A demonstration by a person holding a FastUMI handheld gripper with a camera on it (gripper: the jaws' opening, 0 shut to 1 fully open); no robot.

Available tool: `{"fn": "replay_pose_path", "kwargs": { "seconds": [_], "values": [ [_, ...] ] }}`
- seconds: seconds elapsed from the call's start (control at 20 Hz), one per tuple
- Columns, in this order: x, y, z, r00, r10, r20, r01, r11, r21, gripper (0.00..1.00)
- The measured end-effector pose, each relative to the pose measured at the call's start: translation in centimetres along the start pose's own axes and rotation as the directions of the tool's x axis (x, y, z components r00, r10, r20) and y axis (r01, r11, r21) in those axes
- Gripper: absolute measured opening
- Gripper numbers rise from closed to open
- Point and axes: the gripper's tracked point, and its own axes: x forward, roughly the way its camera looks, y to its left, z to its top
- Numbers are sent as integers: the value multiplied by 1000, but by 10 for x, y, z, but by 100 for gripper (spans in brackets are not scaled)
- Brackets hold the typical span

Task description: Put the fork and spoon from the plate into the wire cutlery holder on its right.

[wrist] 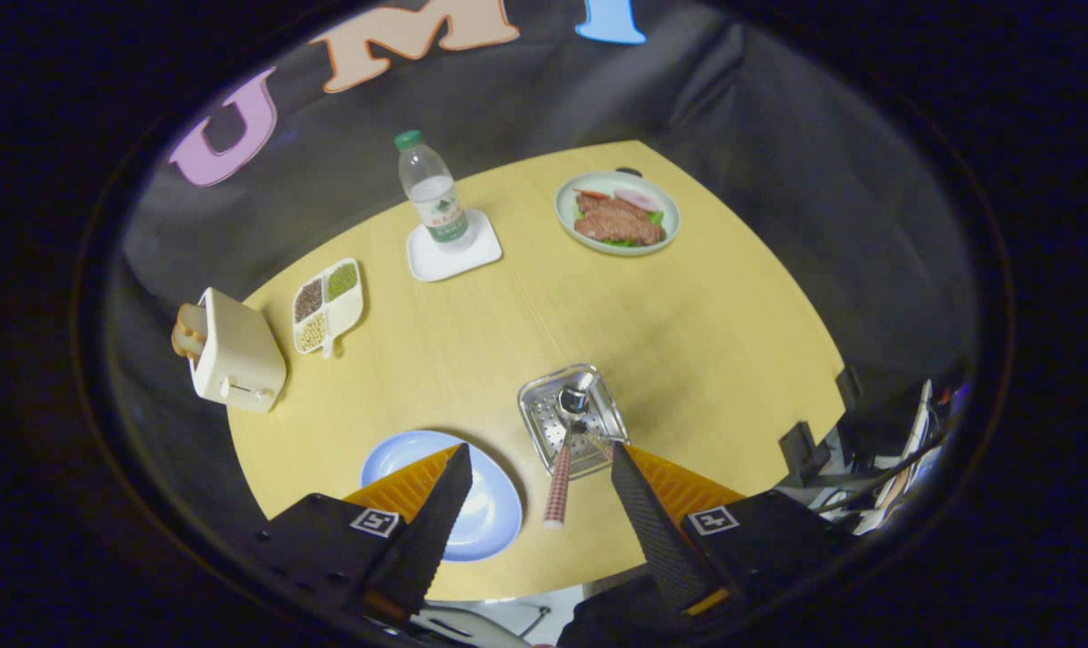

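Observation:
My gripper [541, 454] hangs open high above the yellow table, with nothing between its fingers. The shiny perforated metal cutlery holder [544, 405] stands just ahead of the fingers. A spoon [571, 401] lies in it with its bowl inside, and its red-checked handle sticks out over the near rim toward me. A second metal utensil [599, 441] lies beside the spoon, partly hidden by the right finger; I cannot tell whether it is the fork. The light blue plate [490, 508] sits left of the holder, partly behind my left finger, and its visible part is bare.
A white toaster [238, 360] with bread stands at the far left. Beyond it are a divided dish of beans [328, 306], a water bottle [434, 191] on a white square coaster, and a plate of meat [617, 214]. Dark clutter lies off the table's right edge.

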Motion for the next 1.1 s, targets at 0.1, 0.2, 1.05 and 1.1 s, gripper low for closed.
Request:
{"fn": "replay_pose_path", "kwargs": {
  "seconds": [0.1, 0.2, 1.05, 1.1],
  "values": [
    [-1, -9, 14, 991, -5, 136, 14, 998, -60, 99],
    [-3, -15, 27, 967, 12, 254, 12, 995, -94, 99],
    [-155, -47, 117, 436, 194, 879, -195, 974, -118, 97],
    [-157, -50, 112, 431, 201, 880, -190, 973, -129, 97]
  ]
}}
